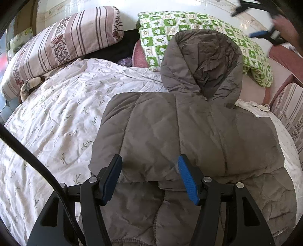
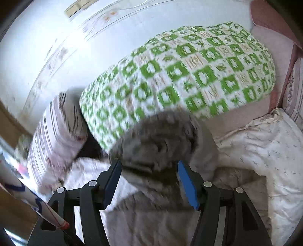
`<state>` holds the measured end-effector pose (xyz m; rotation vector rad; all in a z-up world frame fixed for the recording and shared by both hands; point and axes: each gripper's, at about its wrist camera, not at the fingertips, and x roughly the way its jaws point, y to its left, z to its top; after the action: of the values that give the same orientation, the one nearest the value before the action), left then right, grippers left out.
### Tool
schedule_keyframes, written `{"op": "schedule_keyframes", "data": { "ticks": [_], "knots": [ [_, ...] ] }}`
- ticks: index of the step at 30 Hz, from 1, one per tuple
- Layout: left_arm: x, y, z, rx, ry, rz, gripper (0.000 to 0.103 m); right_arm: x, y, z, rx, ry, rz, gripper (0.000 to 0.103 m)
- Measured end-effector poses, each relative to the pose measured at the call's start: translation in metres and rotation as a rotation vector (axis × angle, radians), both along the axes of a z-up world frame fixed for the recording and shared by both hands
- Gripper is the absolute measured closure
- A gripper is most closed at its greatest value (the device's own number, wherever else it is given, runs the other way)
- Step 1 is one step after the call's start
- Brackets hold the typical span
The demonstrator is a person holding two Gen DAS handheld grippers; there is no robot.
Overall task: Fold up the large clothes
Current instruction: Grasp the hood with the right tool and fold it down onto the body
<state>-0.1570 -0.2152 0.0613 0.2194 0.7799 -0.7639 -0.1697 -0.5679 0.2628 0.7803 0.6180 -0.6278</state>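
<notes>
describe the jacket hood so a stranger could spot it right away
On the bed's white leaf-print quilt lies a grey-brown puffer jacket. Its hood stands at the far end, leaning on the green-and-white checked blanket: the only plain, crinkled, pointed shape among patterned bedding.

A white quilt printed with small leaf sprigs (image 1: 56,117) covers the bed. At its far left a striped, flower-banded pillow (image 1: 56,47) leans up against the white wall (image 1: 170,5). To the right of that pillow lies a folded green-and-white checked blanket (image 1: 189,26) on a pink headboard cushion (image 1: 253,89). Dark cloth (image 1: 121,49) shows between pillow and blanket.
</notes>
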Motion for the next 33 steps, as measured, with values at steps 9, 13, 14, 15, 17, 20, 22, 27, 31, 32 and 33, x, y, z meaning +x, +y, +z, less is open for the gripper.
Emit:
{"op": "schedule_keyframes", "data": {
  "ticks": [9,13,14,15,17,20,22,27,31,32,33],
  "knots": [
    [-0.001,-0.001,-0.003,-0.010,0.000,-0.022,0.042,0.048,-0.064,-0.026,0.098,-0.080,-0.151,0.030],
    [-0.001,-0.002,-0.003,-0.010,-0.001,-0.029,0.042,0.054,-0.090,-0.055,0.143,-0.073,-0.230,0.028],
    [-0.001,-0.003,-0.003,-0.011,-0.003,-0.032,0.042,0.054,-0.095,-0.062,0.155,-0.072,-0.238,0.028],
    [-0.001,-0.003,-0.003,-0.011,-0.005,-0.034,0.042,0.054,-0.099,-0.073,0.177,-0.072,-0.250,0.030],
    [-0.001,-0.004,-0.004,-0.009,-0.007,-0.035,0.042,0.051,-0.101,-0.088,0.211,-0.099,-0.248,0.053],
    [-0.001,-0.004,-0.005,-0.009,-0.005,-0.033,0.042,0.037,-0.090,-0.091,0.205,-0.120,-0.200,0.082],
    [-0.001,-0.003,-0.004,-0.011,-0.006,-0.027,0.042,0.022,-0.074,-0.085,0.178,-0.150,-0.185,0.085],
    [0.000,0.002,0.000,-0.021,-0.017,-0.006,0.042,-0.027,-0.015,-0.066,0.130,-0.221,-0.112,0.086],
    [0.001,0.007,0.003,-0.030,-0.020,0.002,0.042,-0.065,0.037,-0.064,0.082,-0.243,-0.058,0.087],
    [0.001,0.007,0.004,-0.032,-0.021,0.004,0.042,-0.077,0.051,-0.067,0.080,-0.250,-0.039,0.087],
    [0.001,0.008,0.004,-0.033,-0.021,0.004,0.042,-0.089,0.067,-0.072,0.077,-0.254,-0.026,0.087]
  ]
}}
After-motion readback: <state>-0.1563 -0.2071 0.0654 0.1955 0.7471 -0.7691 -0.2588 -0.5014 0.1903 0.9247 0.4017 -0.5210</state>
